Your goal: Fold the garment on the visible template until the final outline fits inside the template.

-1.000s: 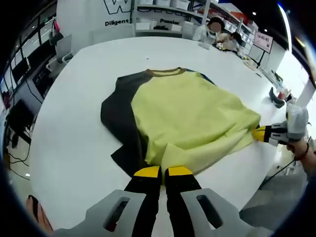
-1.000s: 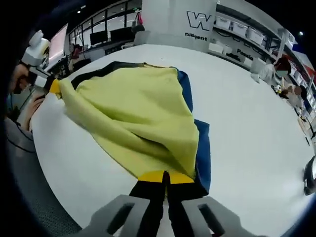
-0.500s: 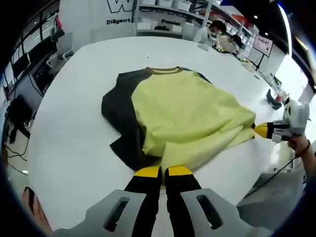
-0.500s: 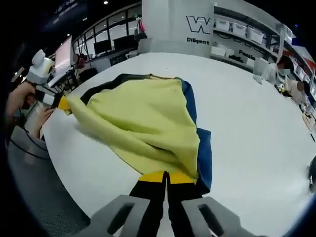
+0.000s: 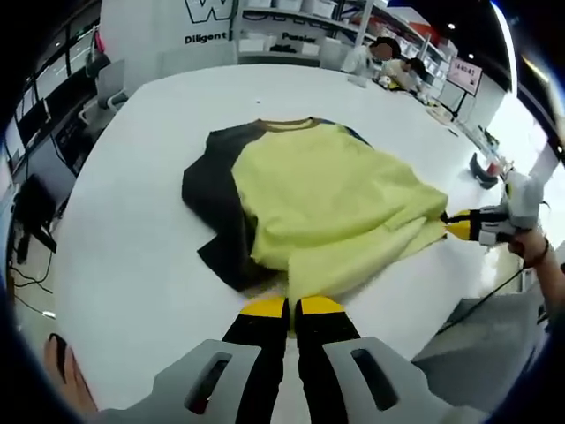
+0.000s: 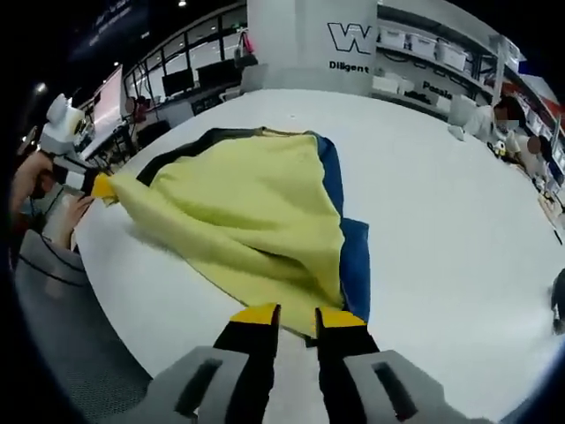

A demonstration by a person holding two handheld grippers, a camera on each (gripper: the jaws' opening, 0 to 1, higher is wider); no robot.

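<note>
Your left tongs (image 5: 292, 306) are clenched on the shirt (image 5: 327, 208) hem; your right tongs (image 6: 298, 316) hang released. The shirt sprawls on the desk (image 5: 132, 230), soft and limp: regrip the hem's corner.

low over table (image 5: 132, 265), opposite hem corners, both facing garment (image 5: 327, 212)

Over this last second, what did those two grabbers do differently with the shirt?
The right gripper opened its fingers and let go of the yellow shirt's hem, which dropped onto the white table. The left gripper stays shut on the other corner; the shirt lies where it was.
</note>
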